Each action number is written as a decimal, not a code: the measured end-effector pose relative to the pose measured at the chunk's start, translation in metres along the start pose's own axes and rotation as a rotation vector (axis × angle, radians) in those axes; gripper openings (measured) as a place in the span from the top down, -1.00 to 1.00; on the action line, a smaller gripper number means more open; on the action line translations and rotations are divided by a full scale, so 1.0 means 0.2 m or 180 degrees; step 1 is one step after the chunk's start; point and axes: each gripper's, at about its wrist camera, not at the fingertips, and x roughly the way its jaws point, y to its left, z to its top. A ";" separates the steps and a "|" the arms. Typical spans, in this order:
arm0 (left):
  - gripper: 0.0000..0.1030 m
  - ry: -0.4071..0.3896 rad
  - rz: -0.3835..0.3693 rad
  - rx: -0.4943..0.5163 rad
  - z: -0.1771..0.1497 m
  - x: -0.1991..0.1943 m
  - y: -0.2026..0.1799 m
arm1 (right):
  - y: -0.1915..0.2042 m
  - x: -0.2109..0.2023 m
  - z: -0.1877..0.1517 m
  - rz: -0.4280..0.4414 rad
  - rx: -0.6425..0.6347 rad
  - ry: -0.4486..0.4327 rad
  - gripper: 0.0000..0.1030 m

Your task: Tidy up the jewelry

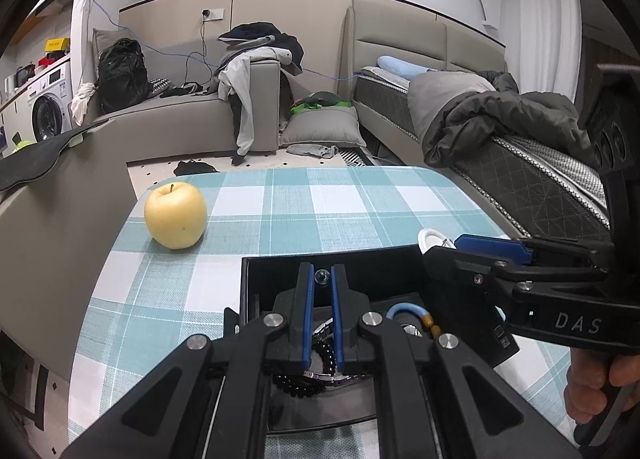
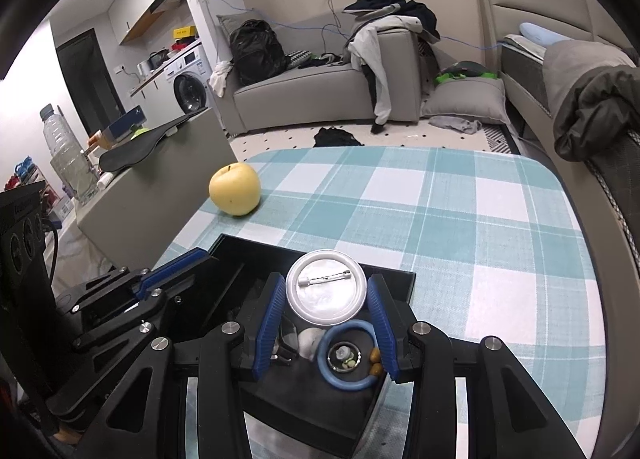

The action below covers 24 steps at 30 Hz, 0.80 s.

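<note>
Both sets of tongs work over a black tray [image 2: 404, 279] that sits at the lower centre of each view on a table with a teal-and-white checked cloth [image 2: 460, 211]. At the left of the right wrist view, the left gripper [image 1: 322, 279] reaches into the tray's left part with its blue pads nearly together around a small clear bead [image 1: 322, 276], though actual contact cannot be made out; beneath it in the left wrist view lie a black beaded bracelet [image 1: 326, 355] and a metal watch band [image 1: 320, 329]. Moving right, the right gripper [image 2: 326, 293] is clamped on a round white pin badge [image 2: 326, 291], held back side up with its safety pin showing, above the tray's right part. Below the badge that part holds a blue ring bracelet [image 2: 347, 355] with amber beads, a small round glass-fronted charm [image 2: 344, 355] inside its loop, and a white lump just left of it. A yellow apple [image 2: 235, 189] stands on the cloth, well apart at upper left of the tray
</note>
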 end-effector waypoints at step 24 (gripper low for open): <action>0.92 0.0119 0.0004 0.0076 -0.04 0.04 -0.05 | -0.03 0.00 -0.02 -0.0026 -0.0036 0.0092 0.07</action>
